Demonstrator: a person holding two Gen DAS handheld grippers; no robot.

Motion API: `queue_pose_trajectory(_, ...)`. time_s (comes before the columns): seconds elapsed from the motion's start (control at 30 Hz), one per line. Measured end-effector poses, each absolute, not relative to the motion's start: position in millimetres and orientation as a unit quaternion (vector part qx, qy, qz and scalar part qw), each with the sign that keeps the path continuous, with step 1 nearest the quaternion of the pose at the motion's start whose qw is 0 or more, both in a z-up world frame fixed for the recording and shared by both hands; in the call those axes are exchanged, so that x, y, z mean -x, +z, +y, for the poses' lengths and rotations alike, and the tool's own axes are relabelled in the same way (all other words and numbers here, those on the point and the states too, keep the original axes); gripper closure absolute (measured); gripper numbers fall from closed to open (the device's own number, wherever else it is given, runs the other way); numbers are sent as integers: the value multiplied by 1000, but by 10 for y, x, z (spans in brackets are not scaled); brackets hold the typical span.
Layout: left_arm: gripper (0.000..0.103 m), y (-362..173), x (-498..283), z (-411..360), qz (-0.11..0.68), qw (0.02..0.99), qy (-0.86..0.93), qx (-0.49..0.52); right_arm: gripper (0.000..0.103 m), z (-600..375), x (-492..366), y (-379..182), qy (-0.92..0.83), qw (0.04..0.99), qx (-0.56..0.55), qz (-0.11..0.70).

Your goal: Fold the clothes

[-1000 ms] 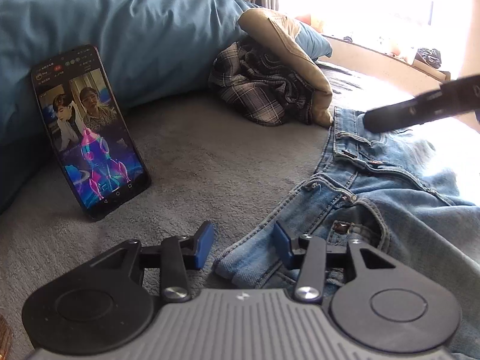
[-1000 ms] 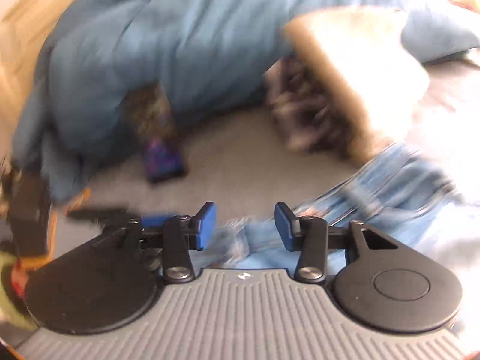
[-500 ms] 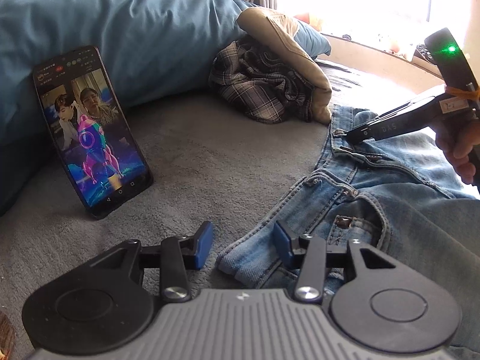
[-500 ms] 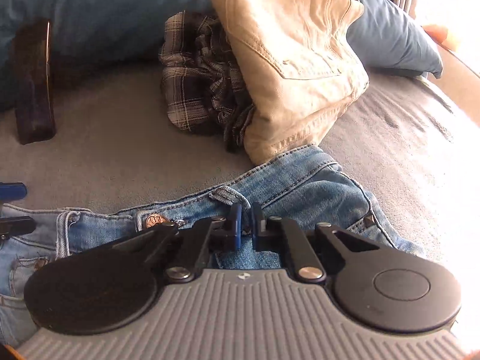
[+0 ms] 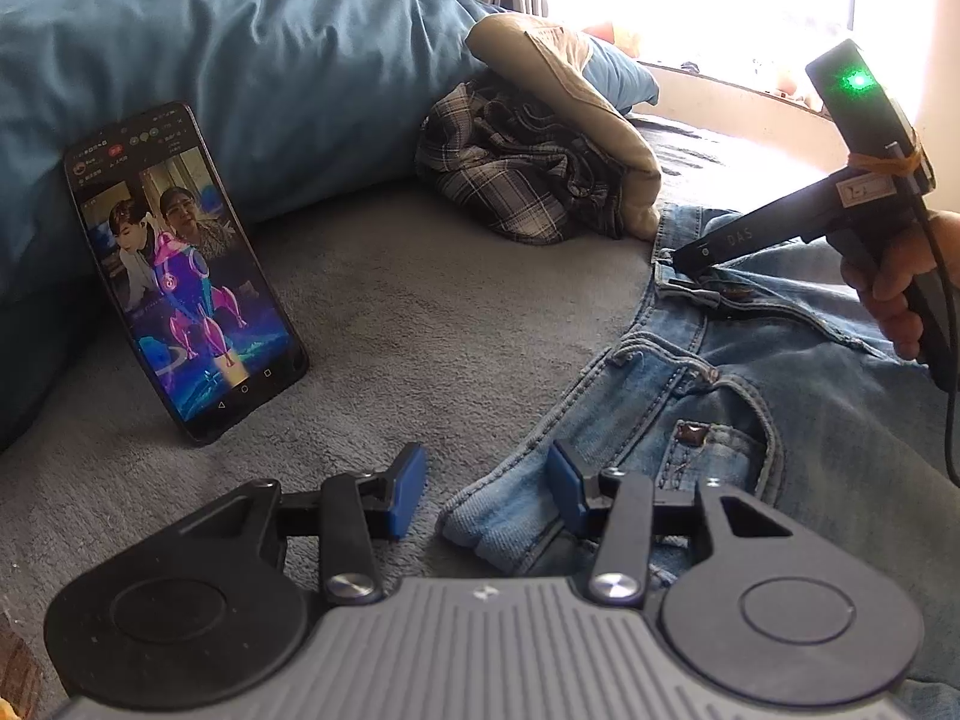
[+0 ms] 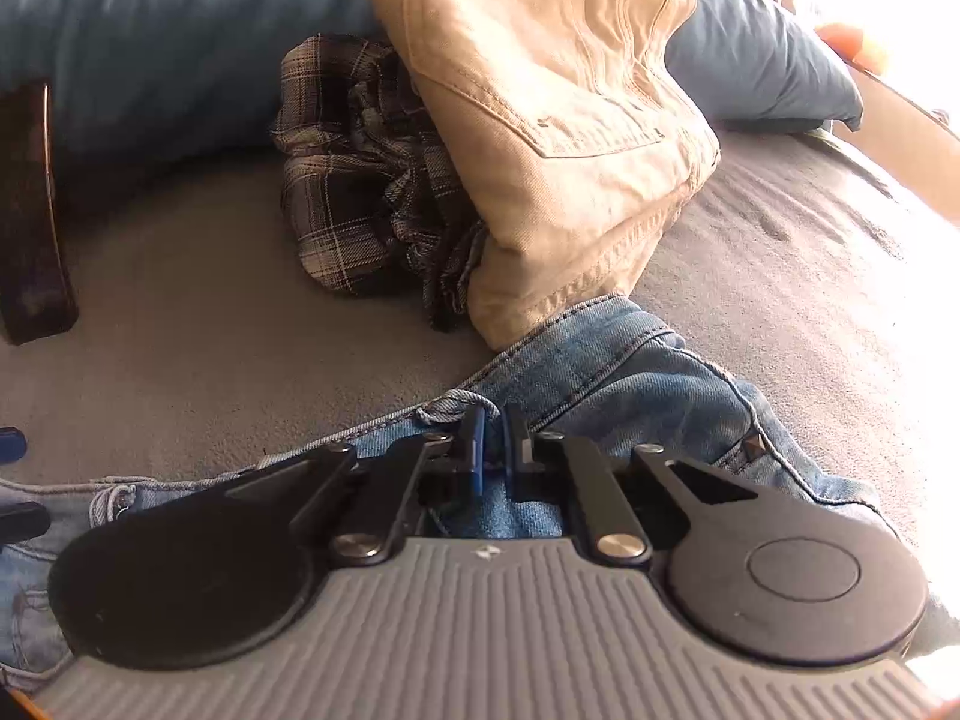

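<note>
Light blue jeans (image 5: 750, 372) lie spread on the grey bed cover, waistband toward the pillows. My left gripper (image 5: 486, 480) stands open at the near end of the waistband, and that corner of denim lies between its blue pads (image 5: 564, 480) without being pressed. My right gripper (image 6: 495, 438) is down on the far part of the waistband (image 6: 630, 372) beside a belt loop. Its pads pinch the denim edge while the jaws ease slightly apart. The left wrist view shows a hand holding that right gripper (image 5: 684, 264) with its tip on the jeans.
A phone (image 5: 180, 276) with a video playing leans against the blue duvet (image 5: 240, 60). A crumpled plaid garment (image 6: 360, 180) and folded beige trousers (image 6: 552, 120) lie just beyond the jeans. The grey cover (image 5: 420, 300) spreads between the phone and the jeans. A bright window ledge runs behind.
The right gripper swung down from the air onto the far waistband and closed on the denim. The left gripper stayed put, still open.
</note>
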State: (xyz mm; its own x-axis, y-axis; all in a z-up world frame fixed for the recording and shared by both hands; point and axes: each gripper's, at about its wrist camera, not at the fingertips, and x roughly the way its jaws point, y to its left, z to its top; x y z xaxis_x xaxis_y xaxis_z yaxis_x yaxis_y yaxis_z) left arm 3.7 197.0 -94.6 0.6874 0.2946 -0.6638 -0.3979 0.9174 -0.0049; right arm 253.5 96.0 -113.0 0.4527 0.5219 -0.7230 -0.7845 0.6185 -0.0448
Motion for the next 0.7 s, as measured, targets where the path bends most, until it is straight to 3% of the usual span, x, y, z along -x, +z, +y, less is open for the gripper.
queue_pose_trajectory(0.03,56,-947,-36,1977,348,915,189,77,94,914,-2529,-1087,394,829,184,352)
queue_pose_trajectory(0.17,55,-938,-37,2010,352,913,187,88,71,557,-2460,-855,393,827,140,377)
queue_pose_trajectory(0.23,55,-925,-41,2038,356,911,186,95,67,319,-2411,-718,391,828,112,386)
queue_pose_trajectory(0.7,49,-454,278,2032,322,913,218,126,66,-1500,-1191,144,407,821,-88,391)
